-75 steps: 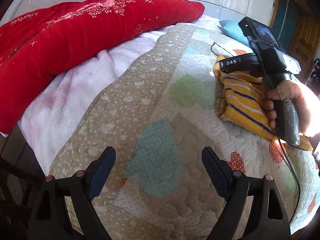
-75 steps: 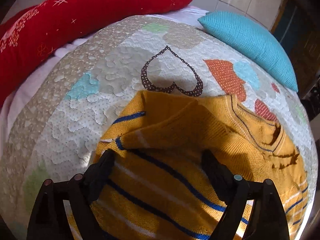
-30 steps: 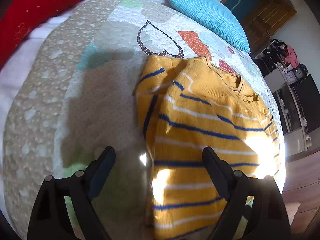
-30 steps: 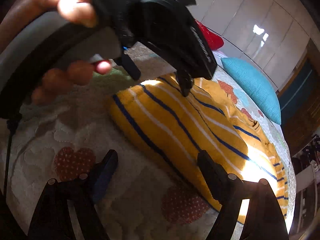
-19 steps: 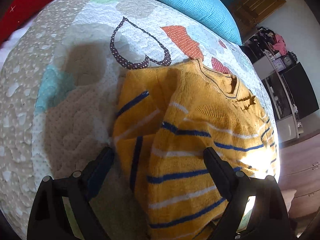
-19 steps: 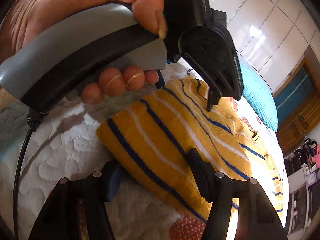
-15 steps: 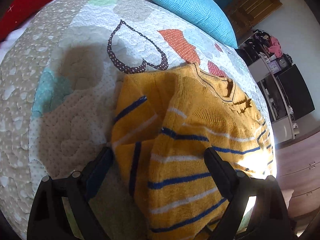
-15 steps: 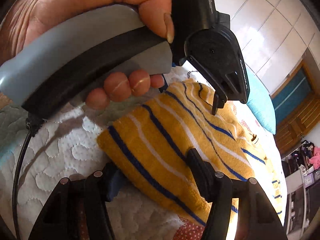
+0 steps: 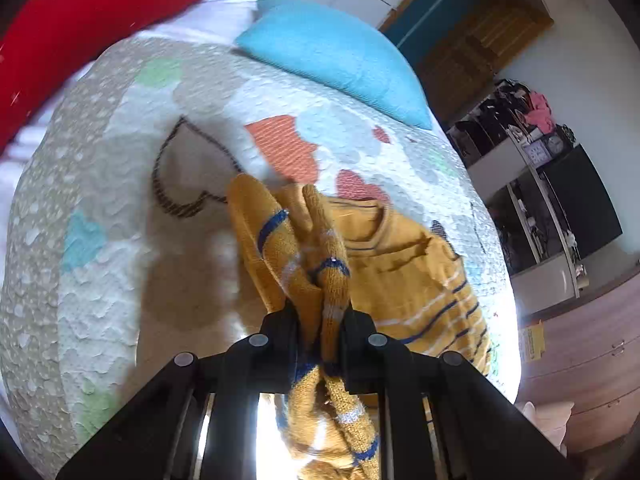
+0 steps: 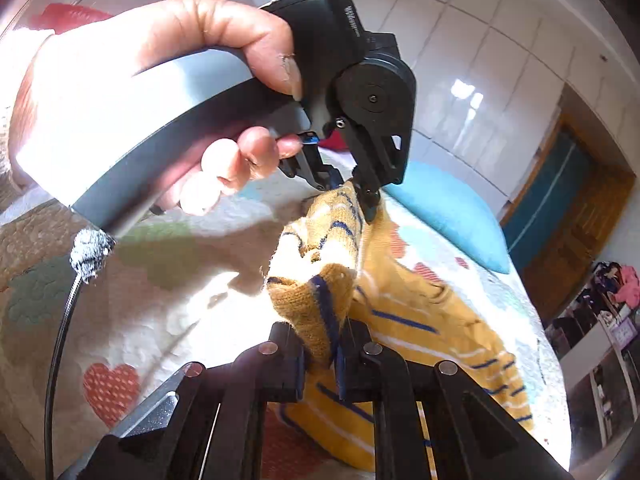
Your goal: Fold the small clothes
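Clearly soft and light: sweater (image 9: 404,264) sags in folds off the quilt (image 9: 100,208), one edge lifted. Left gripper (image 9: 320,316) clamped on bunched knit, right gripper (image 10: 322,344) likewise pinching a hem corner. Likely stretches and slips under pull; best gripped at thick ribbed edges, through both layers

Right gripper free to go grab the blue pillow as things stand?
Probably not. The right gripper is shut on the yellow sweater, as is the left gripper. The blue pillow lies unobstructed beyond the sweater, but it must release first.
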`<act>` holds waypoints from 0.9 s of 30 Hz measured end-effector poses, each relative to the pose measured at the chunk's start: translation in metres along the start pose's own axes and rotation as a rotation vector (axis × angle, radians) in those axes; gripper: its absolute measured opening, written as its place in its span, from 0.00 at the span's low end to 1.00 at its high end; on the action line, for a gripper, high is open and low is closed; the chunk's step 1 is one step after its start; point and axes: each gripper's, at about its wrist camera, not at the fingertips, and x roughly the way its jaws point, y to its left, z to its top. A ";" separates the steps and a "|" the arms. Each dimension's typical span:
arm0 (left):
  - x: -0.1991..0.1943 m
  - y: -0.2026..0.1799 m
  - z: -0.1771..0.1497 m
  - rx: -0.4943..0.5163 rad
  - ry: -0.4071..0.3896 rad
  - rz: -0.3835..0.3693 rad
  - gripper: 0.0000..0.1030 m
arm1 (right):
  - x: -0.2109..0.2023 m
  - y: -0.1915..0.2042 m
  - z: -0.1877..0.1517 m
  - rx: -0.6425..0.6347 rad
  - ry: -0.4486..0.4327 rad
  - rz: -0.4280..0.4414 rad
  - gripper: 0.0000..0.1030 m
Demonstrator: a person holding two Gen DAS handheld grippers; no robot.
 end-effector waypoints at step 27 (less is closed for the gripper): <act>0.058 -0.163 -0.043 0.153 0.017 0.104 0.63 | -0.023 -0.239 -0.186 0.897 0.218 0.123 0.22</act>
